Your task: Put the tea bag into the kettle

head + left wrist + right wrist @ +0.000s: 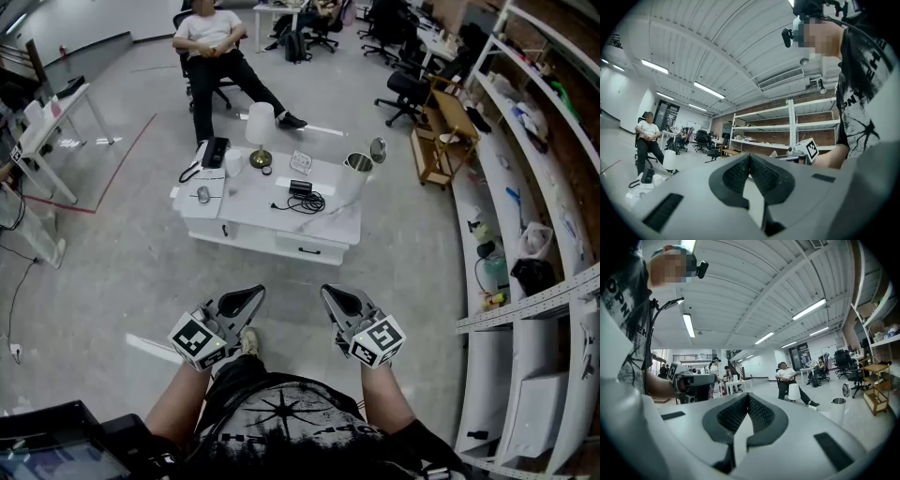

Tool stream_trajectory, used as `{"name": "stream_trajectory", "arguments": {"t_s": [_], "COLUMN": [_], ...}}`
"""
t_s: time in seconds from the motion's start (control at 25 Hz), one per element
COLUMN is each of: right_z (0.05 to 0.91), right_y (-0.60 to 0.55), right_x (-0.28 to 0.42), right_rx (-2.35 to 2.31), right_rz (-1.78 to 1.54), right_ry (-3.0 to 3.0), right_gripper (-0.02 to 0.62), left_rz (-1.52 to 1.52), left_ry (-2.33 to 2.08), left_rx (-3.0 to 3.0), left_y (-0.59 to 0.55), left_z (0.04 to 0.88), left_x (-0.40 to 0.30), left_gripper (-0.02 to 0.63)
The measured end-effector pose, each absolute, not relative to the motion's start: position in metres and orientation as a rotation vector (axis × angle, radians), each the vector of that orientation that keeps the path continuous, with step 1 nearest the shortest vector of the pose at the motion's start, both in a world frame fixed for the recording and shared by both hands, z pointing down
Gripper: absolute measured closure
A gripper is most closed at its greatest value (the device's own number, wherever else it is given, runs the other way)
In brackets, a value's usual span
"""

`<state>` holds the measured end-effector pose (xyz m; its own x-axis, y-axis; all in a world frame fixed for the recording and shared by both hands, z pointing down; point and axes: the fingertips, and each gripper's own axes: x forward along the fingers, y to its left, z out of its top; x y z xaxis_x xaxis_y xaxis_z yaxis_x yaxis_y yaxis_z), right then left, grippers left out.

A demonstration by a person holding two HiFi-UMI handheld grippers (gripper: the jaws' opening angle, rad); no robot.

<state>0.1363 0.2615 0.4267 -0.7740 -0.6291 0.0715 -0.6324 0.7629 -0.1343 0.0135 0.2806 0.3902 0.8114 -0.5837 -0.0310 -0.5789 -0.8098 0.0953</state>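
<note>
**Both tools clenched and empty; table well ahead**

Head view: The left tool (pixel 255 293) and right tool (pixel 329 292) are held side by side at lower centre, jaws pointing up-frame toward the white table (pixel 253 214), which stands well apart from them across bare floor. The kettle (pixel 357 174), lid off, sits at the table's right end. Just left of it lies a small flat packet (pixel 300 161), probably the tea bag, though it is too small to confirm or to read its long axis. Both lie up-frame and slightly right of the midline, so the right tool is judged nearer. A lamp (pixel 260 127) stands at the table's far left edge.

Left gripper view: The left tool (pixel 749 157) has its jaws pressed together with nothing between them. The lamp (pixel 670 160) shows at lower left; the kettle is not seen.

Right gripper view: The right tool (pixel 748 397) is likewise clenched on nothing. The kettle (pixel 838 405) appears at right, distant. The task has not begun; an approach comes first.
</note>
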Motion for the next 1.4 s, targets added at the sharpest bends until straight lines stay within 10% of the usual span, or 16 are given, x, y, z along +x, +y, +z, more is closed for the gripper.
{"name": "stream_trajectory", "arguments": {"t_s": [1.4], "right_z": [0.416], "right_y": [0.068], "right_x": [-0.006], "right_rx": [0.997], "right_rz": [-0.053], "right_ry": [-2.715], "right_gripper": [0.592], "left_rz": [-0.142], "left_ry": [-0.89], "left_rx": [2.899], "left_y": [0.078], "left_z": [0.407], "left_x": [-0.111], "left_gripper": [0.6]}}
